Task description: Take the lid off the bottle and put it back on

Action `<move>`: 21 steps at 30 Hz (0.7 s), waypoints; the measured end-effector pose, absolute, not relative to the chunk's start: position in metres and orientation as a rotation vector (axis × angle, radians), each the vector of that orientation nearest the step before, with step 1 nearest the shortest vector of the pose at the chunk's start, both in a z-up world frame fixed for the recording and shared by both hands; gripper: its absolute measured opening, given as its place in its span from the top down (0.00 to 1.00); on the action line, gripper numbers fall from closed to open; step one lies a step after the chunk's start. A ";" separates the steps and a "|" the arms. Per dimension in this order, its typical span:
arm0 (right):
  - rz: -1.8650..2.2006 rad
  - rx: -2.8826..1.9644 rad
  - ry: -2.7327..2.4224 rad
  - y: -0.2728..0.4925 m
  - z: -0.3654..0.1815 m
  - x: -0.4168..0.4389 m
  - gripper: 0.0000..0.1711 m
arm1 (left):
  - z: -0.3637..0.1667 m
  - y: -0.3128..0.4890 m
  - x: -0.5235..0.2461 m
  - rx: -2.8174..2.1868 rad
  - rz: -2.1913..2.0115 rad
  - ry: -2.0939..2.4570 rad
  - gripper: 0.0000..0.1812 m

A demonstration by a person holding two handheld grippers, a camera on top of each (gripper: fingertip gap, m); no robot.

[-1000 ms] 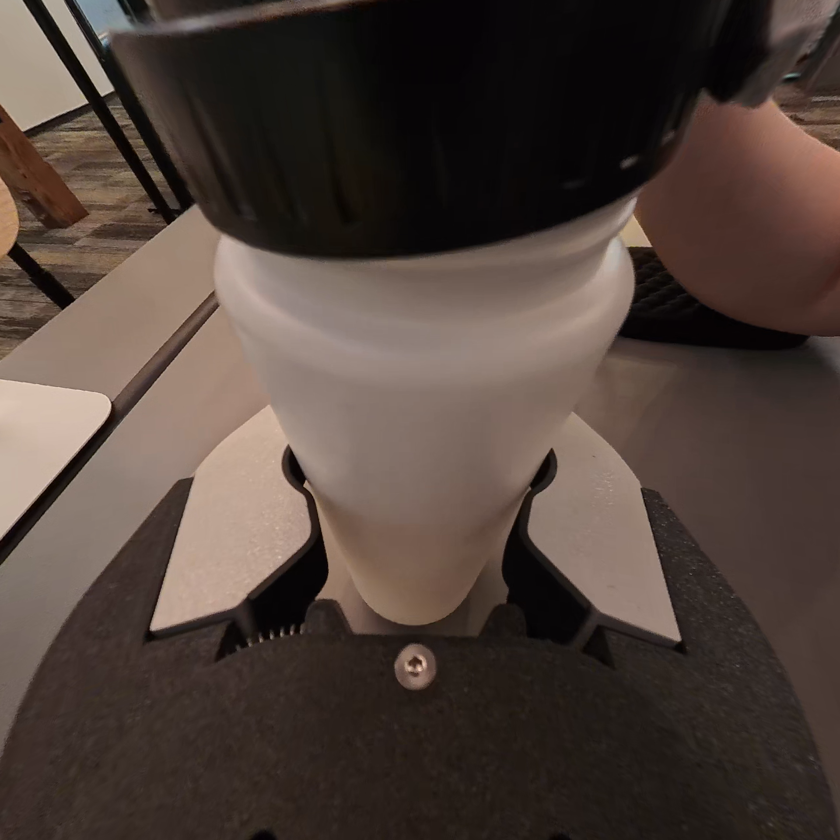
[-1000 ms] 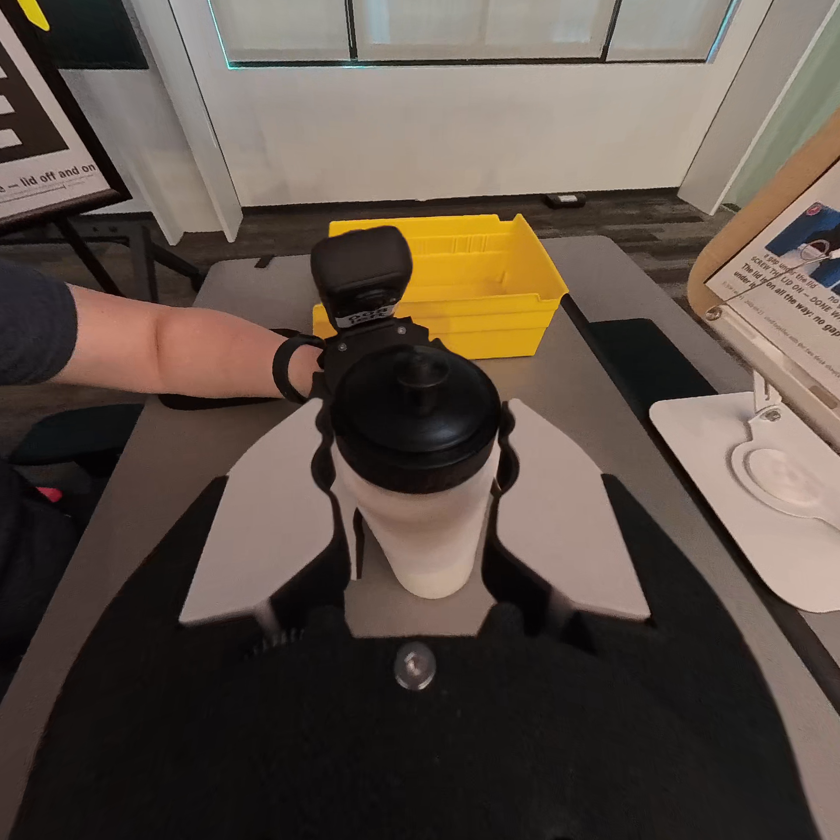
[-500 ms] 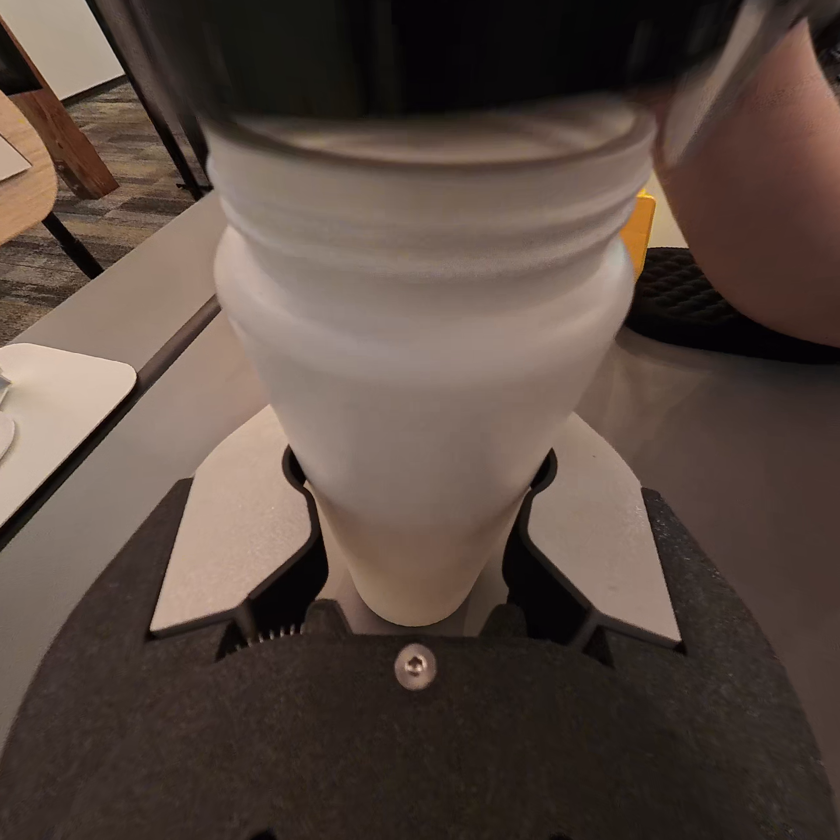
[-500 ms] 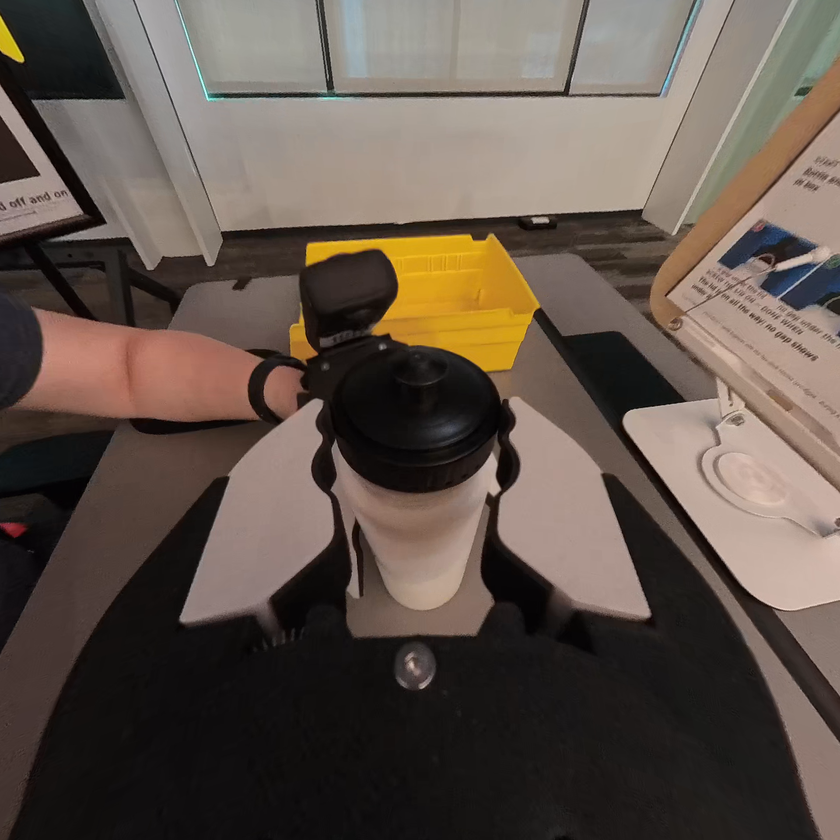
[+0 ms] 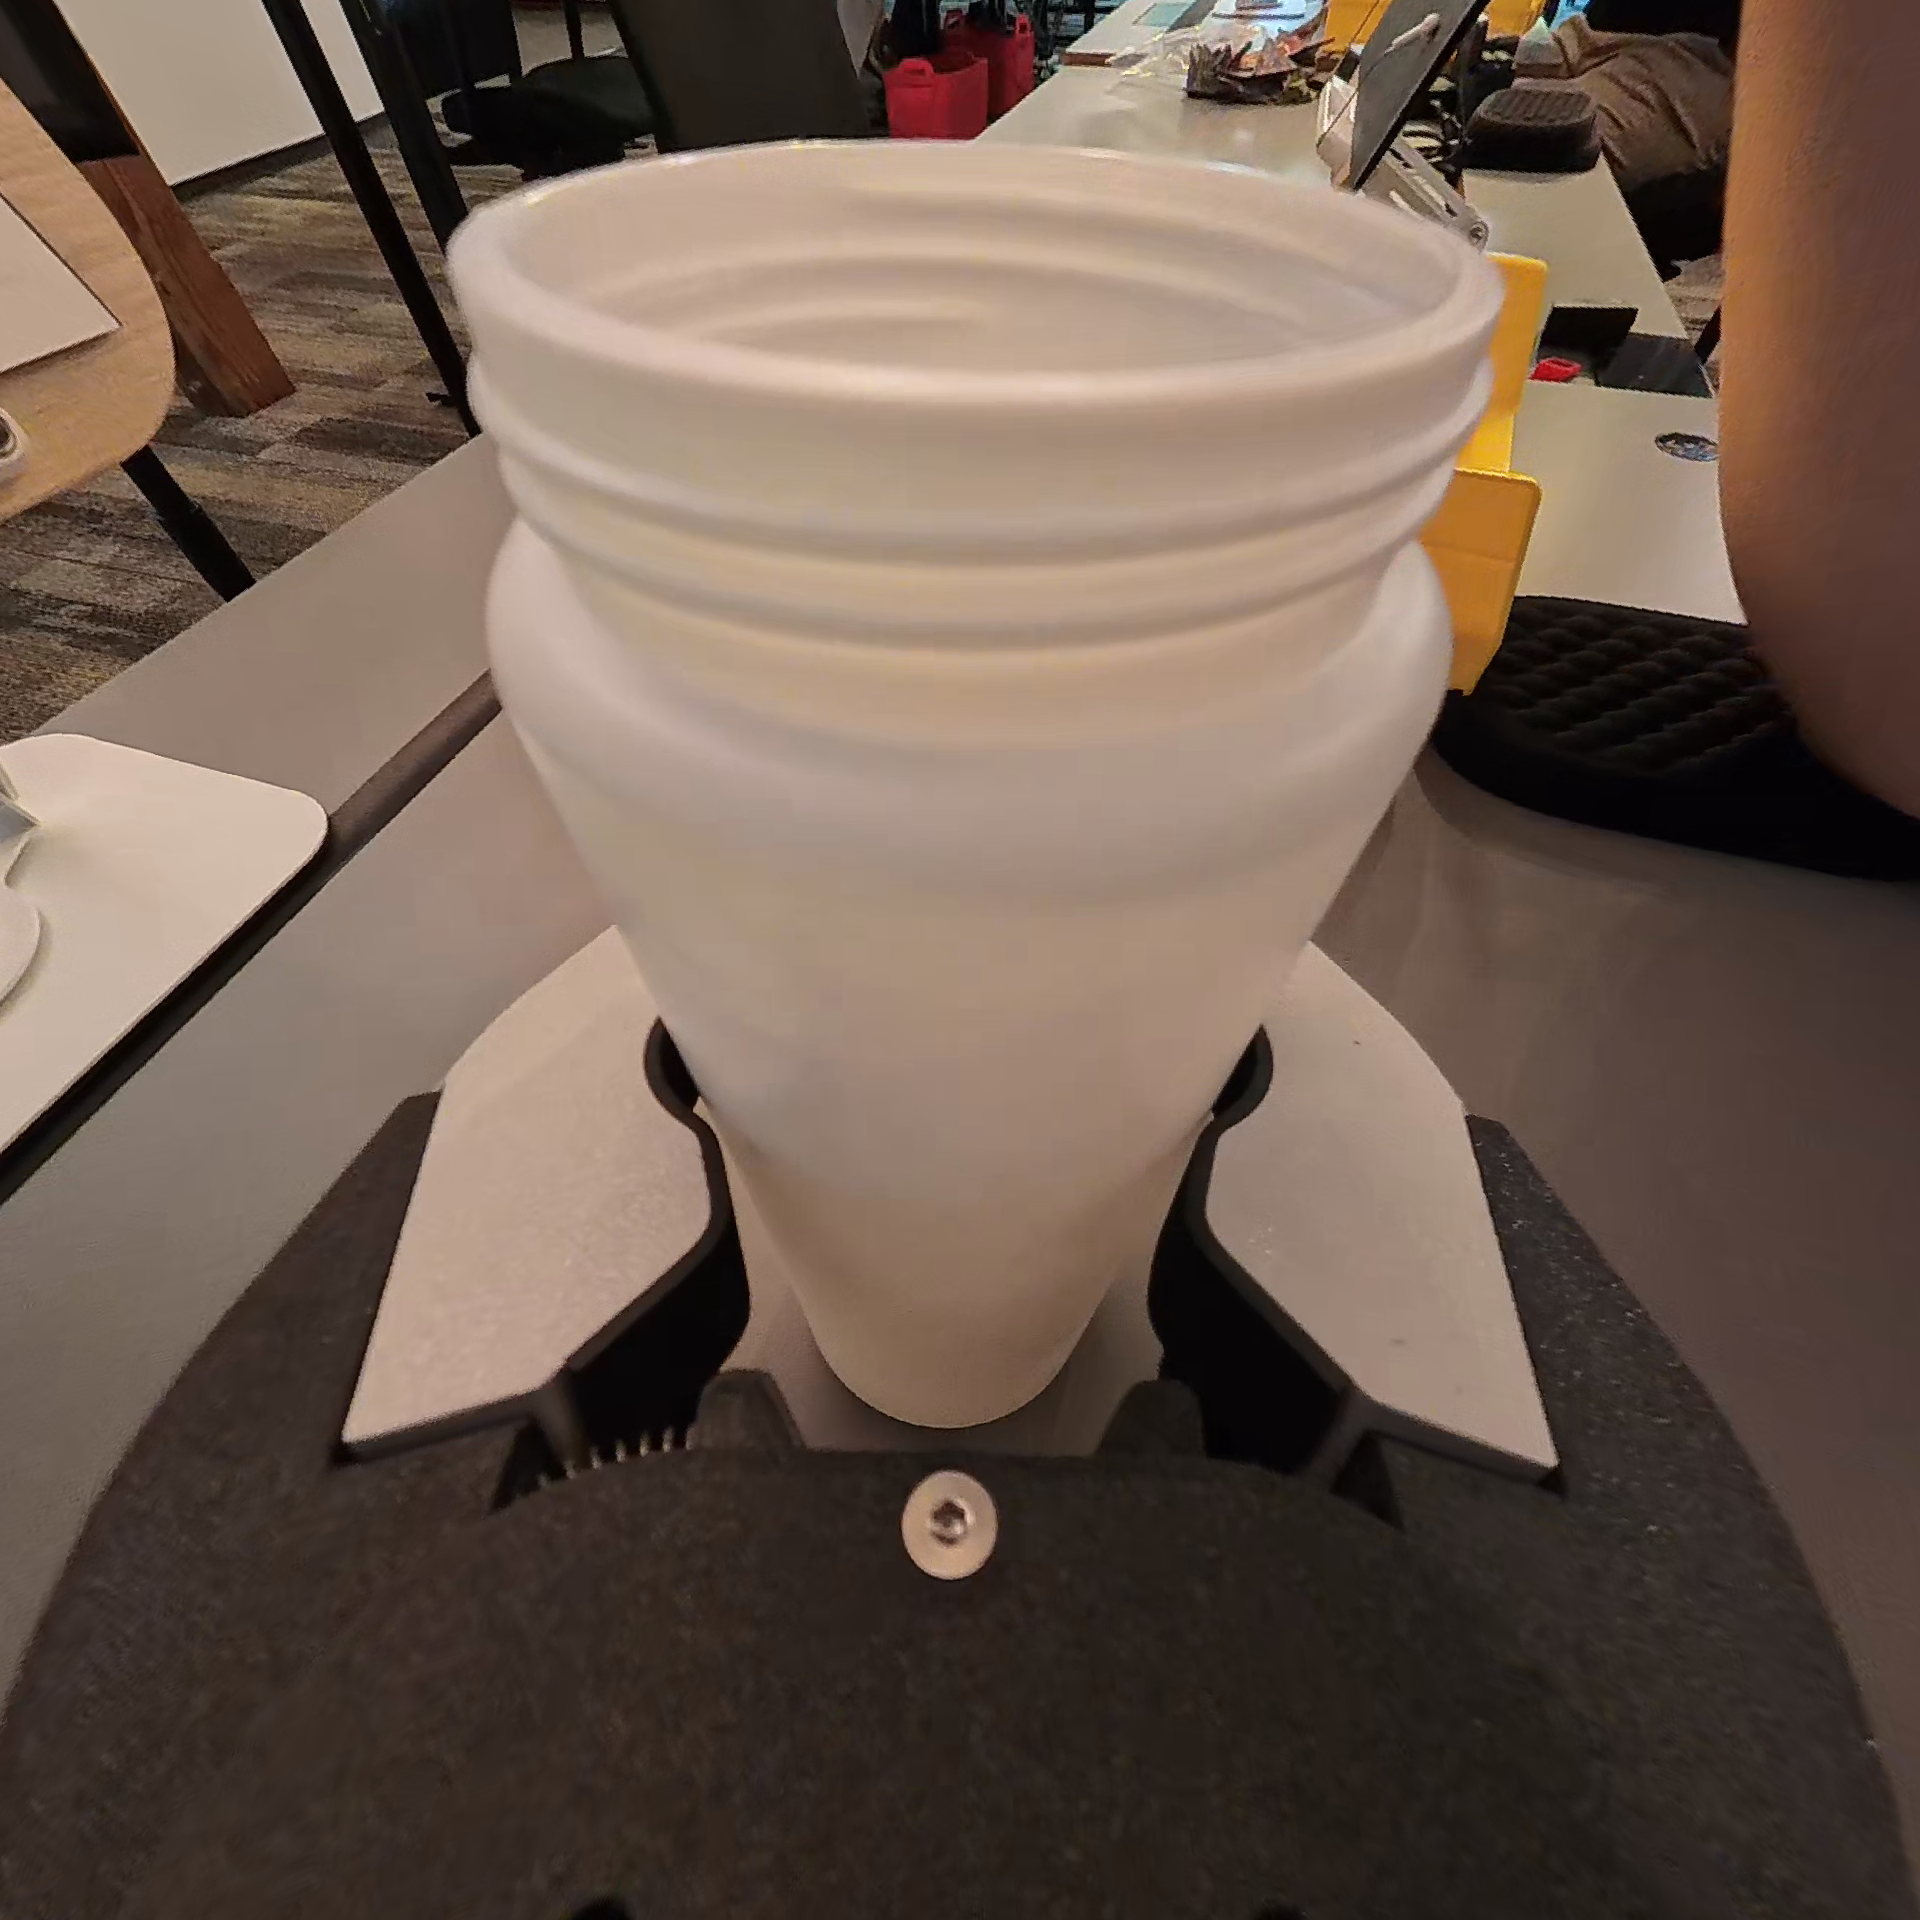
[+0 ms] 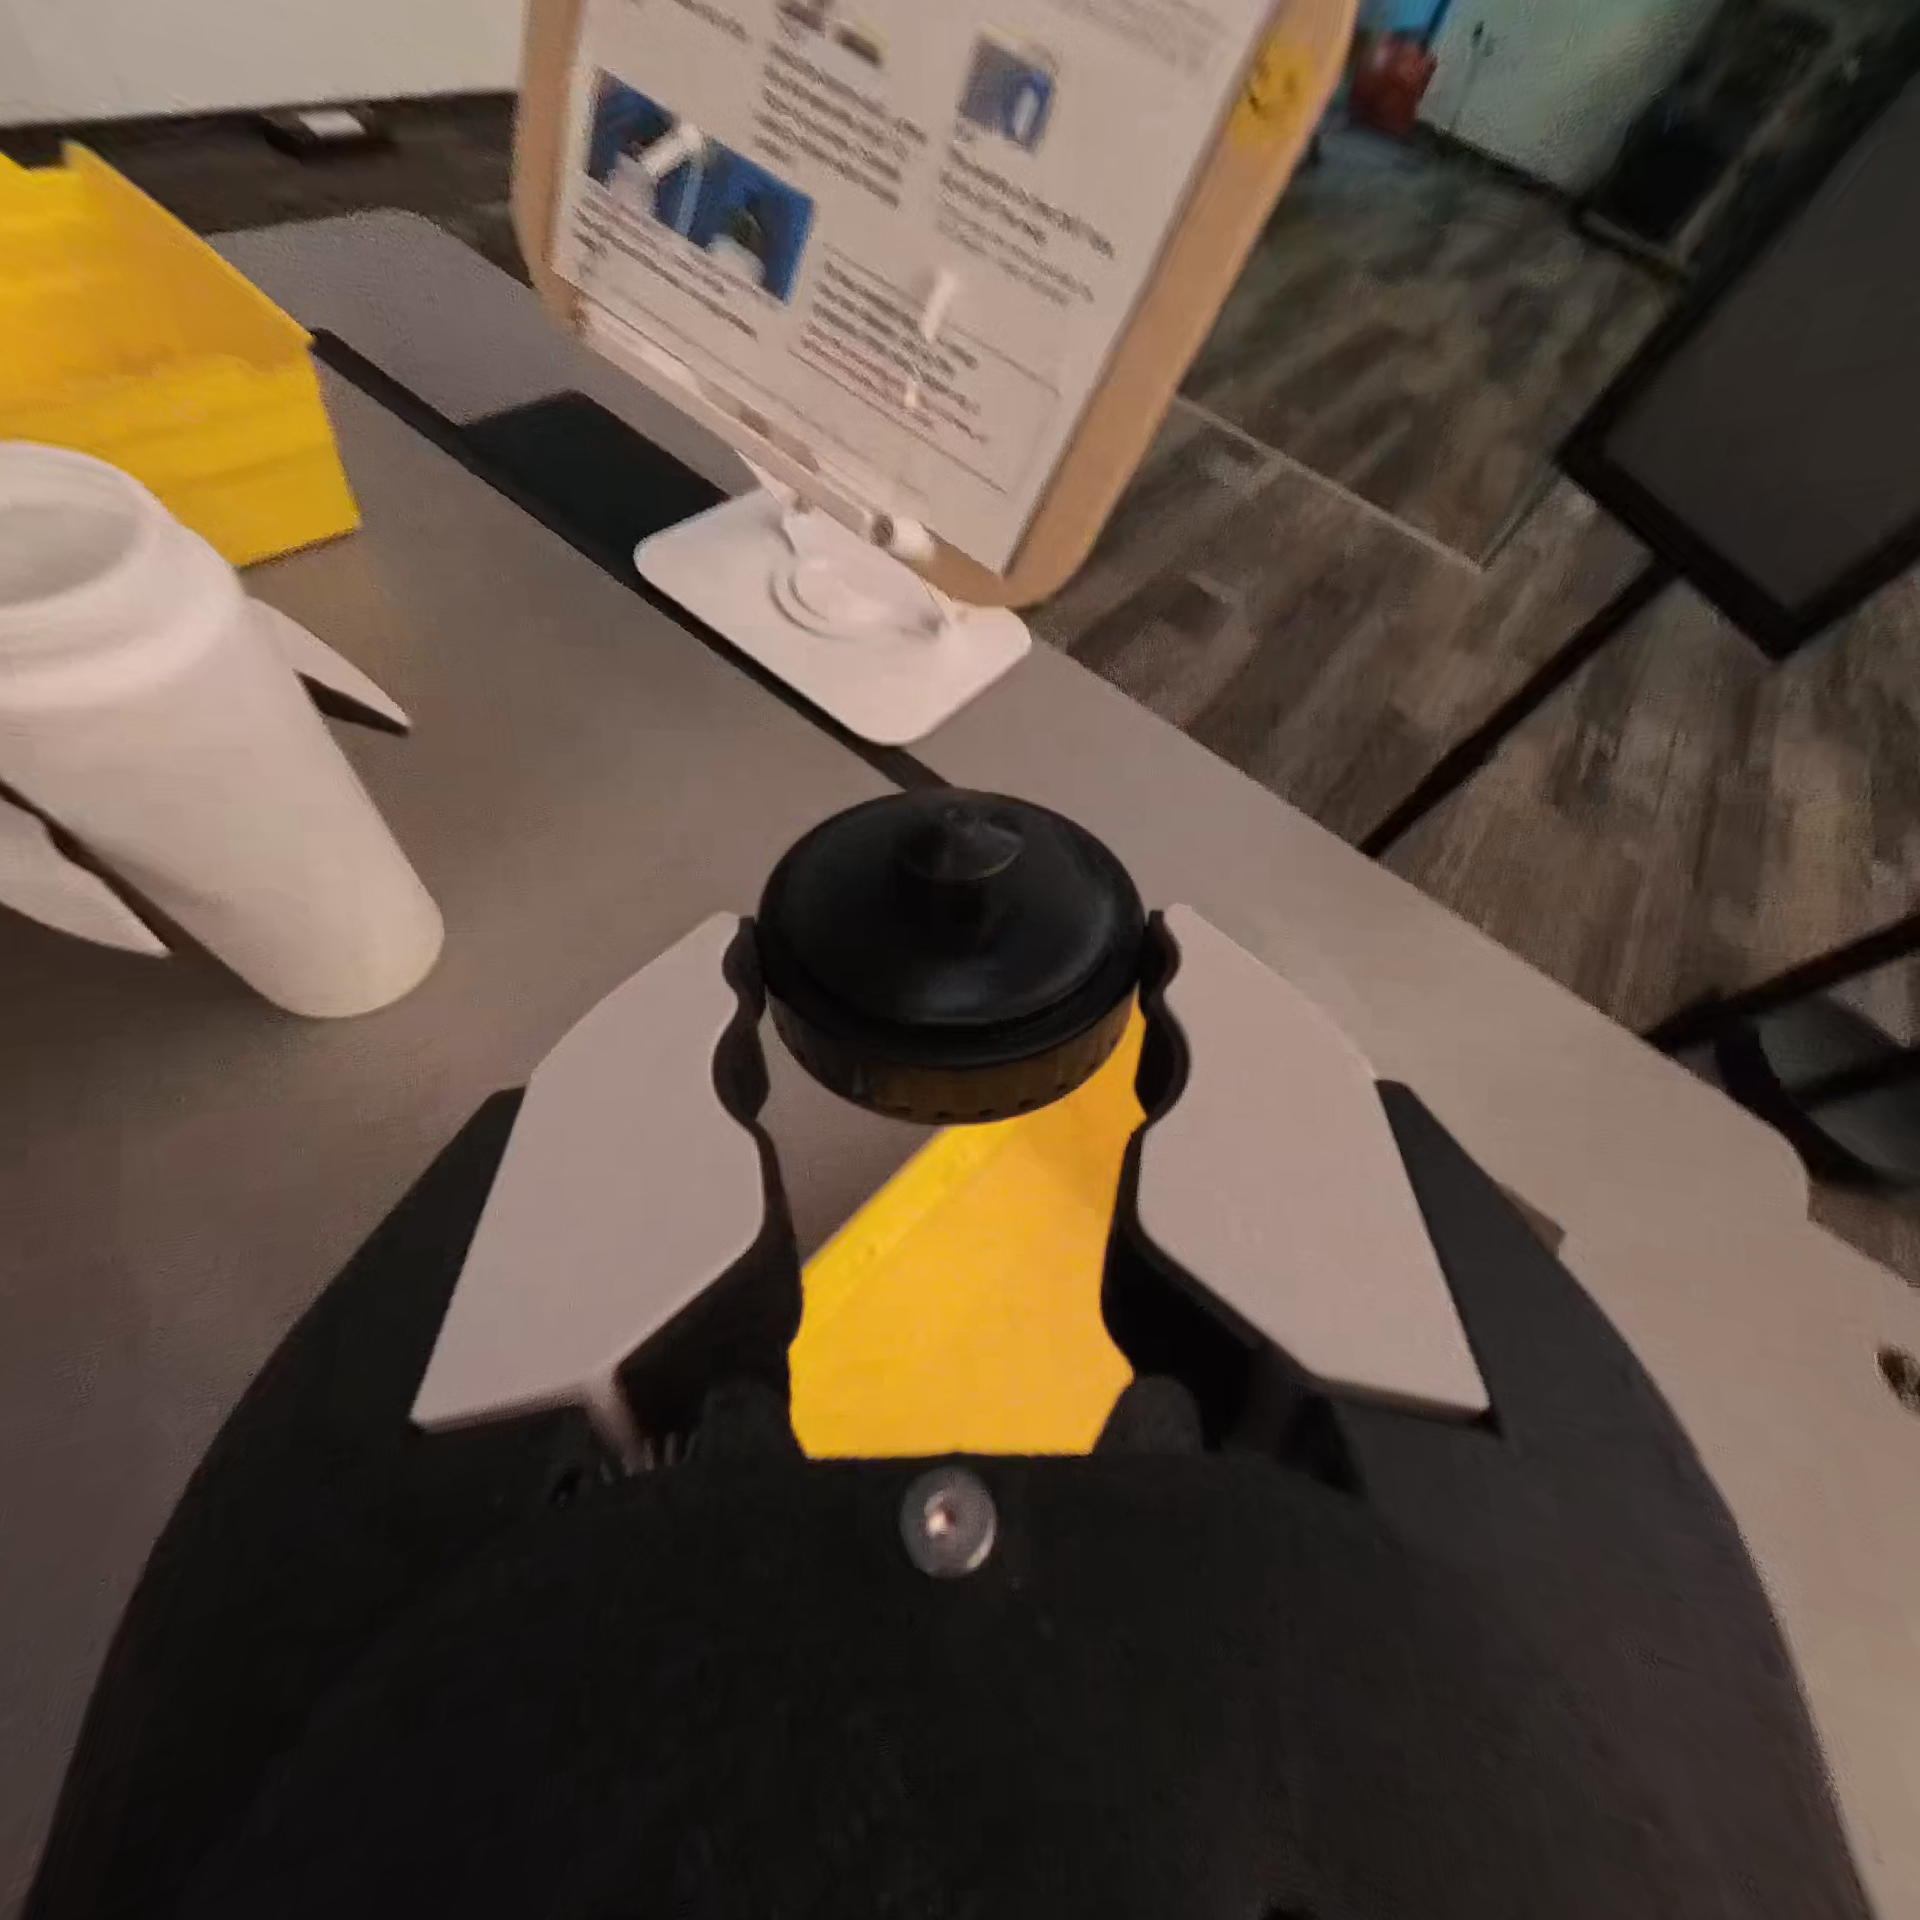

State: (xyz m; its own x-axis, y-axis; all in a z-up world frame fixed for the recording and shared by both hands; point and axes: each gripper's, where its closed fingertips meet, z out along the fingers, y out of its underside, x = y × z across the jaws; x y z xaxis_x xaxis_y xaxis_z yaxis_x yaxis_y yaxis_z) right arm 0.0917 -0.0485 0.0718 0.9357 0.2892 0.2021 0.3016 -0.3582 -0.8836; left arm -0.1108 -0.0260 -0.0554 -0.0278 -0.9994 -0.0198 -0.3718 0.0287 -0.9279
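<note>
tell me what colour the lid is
Black; the lid shows best in the right wrist view.

The left wrist view sits low behind the left tongs (image 5: 961, 1081), looking level along them, so close that the open white bottle (image 5: 961, 727) fills the middle; the grey table (image 5: 1621, 1039) and a room lie beyond. The right wrist view looks down from higher over the right tongs (image 6: 948, 997), which hold the black lid (image 6: 945, 956). Both views share the bottle (image 6: 197, 748), the table (image 6: 582, 748) and a yellow bin (image 6: 145, 364), which in the left wrist view shows only as an edge (image 5: 1486, 520).
</note>
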 end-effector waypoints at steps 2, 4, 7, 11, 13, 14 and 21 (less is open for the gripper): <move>0.013 -2.004 -0.343 -0.054 0.058 0.121 0.59 | -0.055 -0.026 -0.111 -1.455 -1.005 1.513 0.46; 0.035 -2.024 -0.270 -0.059 0.050 0.142 0.58 | -0.055 -0.025 -0.111 -1.458 -1.005 1.510 0.46; 0.045 -2.055 -0.181 -0.067 0.038 0.165 0.59 | -0.056 -0.024 -0.111 -1.463 -1.011 1.503 0.46; 0.007 -2.193 -0.051 -0.075 0.003 0.196 0.59 | -0.056 -0.023 -0.112 -1.468 -1.014 1.498 0.46; -0.013 -2.278 0.006 -0.078 -0.020 0.209 0.59 | -0.056 -0.023 -0.112 -1.469 -1.012 1.499 0.46; -0.029 -2.326 0.033 -0.080 -0.031 0.215 0.59 | -0.056 -0.023 -0.112 -1.469 -1.012 1.500 0.46; -0.164 -2.552 0.146 -0.087 -0.095 0.246 0.59 | -0.056 -0.022 -0.112 -1.479 -1.011 1.498 0.46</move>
State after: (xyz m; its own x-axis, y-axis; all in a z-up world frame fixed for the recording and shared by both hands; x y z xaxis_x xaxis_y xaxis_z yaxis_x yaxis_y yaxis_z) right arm 0.2456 -0.0871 -0.0952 0.9865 -0.1397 0.0859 -0.0695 -0.8305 -0.5527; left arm -0.1123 -0.0218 -0.0562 -0.0135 -0.9999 0.0009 -0.3748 0.0042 -0.9271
